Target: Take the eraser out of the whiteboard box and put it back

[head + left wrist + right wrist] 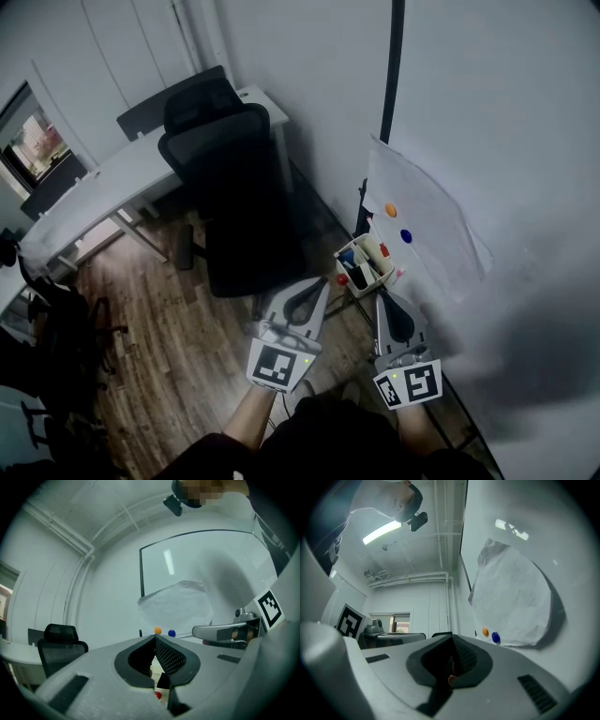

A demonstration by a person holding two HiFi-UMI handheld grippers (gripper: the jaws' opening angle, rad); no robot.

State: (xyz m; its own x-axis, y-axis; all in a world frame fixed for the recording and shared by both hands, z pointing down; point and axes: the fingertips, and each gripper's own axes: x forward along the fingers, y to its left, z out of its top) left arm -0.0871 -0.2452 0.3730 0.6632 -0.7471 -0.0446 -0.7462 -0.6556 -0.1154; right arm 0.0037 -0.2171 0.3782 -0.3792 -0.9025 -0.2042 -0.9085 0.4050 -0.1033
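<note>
Head view — hand-held grippers [322, 284] [383, 298] closed, seemingly empty

Left gripper [154, 638] jaws together, empty; beyond, paper sheet [176, 604] on whiteboard [225, 559], orange magnet [157, 630] and blue magnet [171, 633] at its lower edge

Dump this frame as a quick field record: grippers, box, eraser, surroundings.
left gripper: jaws shut, nothing between them, tips near the box
right gripper: jaws shut, nothing between them, tips just below the box in the head view
whiteboard box: white, at the board's lower edge, holds markers
eraser: cannot be singled out among the box contents
whiteboard: paper sheet pinned by orange magnet and blue magnet
background: black office chair, white desk
</note>
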